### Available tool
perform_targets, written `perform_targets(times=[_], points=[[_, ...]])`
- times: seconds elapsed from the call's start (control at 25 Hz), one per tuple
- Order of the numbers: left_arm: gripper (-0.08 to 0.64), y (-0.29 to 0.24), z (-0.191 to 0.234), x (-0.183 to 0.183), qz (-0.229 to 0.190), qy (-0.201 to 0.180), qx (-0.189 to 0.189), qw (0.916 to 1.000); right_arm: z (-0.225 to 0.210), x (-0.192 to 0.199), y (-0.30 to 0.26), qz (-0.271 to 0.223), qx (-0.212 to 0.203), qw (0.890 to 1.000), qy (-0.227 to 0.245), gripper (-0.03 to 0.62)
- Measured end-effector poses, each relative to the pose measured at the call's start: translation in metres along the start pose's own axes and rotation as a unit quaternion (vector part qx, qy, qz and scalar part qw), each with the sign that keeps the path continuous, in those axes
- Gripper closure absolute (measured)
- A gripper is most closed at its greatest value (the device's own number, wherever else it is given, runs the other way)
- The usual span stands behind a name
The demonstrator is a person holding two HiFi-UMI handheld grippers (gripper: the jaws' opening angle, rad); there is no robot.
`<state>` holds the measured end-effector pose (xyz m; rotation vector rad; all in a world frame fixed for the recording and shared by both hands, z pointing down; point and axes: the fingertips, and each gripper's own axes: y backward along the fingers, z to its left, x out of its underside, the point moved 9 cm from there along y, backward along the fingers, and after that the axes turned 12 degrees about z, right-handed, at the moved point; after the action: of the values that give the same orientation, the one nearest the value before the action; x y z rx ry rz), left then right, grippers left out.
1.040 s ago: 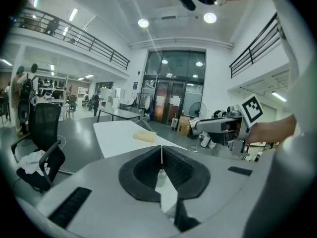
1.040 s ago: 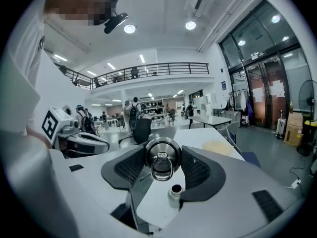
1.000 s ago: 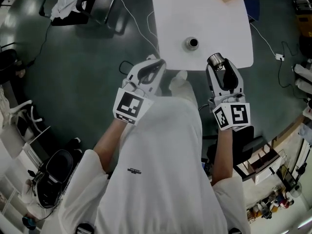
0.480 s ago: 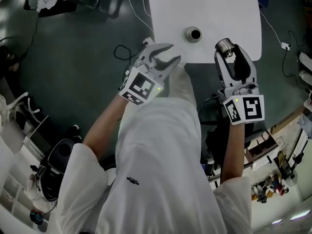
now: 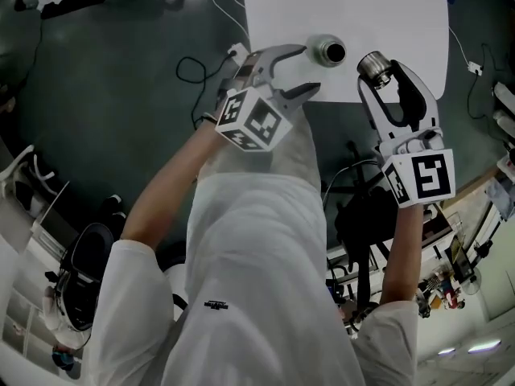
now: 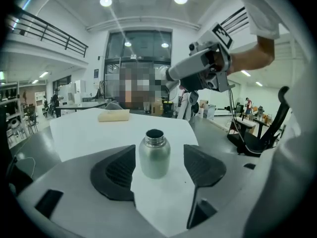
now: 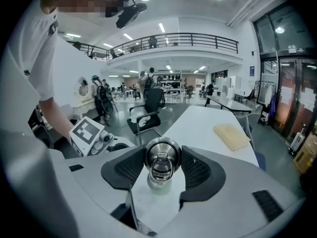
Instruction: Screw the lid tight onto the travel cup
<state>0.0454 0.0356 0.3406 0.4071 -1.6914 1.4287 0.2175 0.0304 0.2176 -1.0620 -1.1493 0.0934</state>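
our left gripper (image 5: 308, 69) is opening its jaws, spread either side of the short brushed-steel travel cup (image 6: 154, 155), which stands open-mouthed and untouched near the edge of the white table (image 5: 362, 6). our right gripper (image 5: 380, 75) pinches the round shiny metal lid with its ring handle (image 7: 162, 155), near the cup, not on it. risks, we reckon: a nudge tips the cup off, a tilted lid cross-threads, a weak clamp lets the cup spin. no brand or writing readable, only the black-and-white marker cube (image 5: 259, 123).

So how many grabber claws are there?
2. The left gripper, jaws opening, nothing between them, faces the travel cup; the right gripper, beside it, holds the lid.
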Motion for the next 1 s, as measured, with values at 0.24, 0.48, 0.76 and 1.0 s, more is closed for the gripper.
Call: perform_targets(times=[0.24, 0.48, 0.76, 1.0], points=[[0.272, -0.034, -0.005, -0.003, 0.003, -0.017, 0.000, 0.9999, -0.006, 0.003, -0.014, 0.059, -0.020, 0.997, 0.044, 0.364], [0.252, -0.054, 0.001, -0.006, -0.018, -0.019, -0.003, 0.9996, -0.008, -0.001, -0.030, 0.115, -0.039, 0.989, 0.082, 0.364], [0.243, -0.074, 0.009, -0.003, -0.027, -0.015, 0.006, 0.9995, -0.007, -0.004, -0.052, 0.164, -0.068, 0.973, 0.147, 0.364], [0.242, -0.077, 0.011, -0.003, -0.040, -0.015, 0.015, 0.9990, 0.001, -0.003, -0.069, 0.220, -0.086, 0.949, 0.210, 0.364]])
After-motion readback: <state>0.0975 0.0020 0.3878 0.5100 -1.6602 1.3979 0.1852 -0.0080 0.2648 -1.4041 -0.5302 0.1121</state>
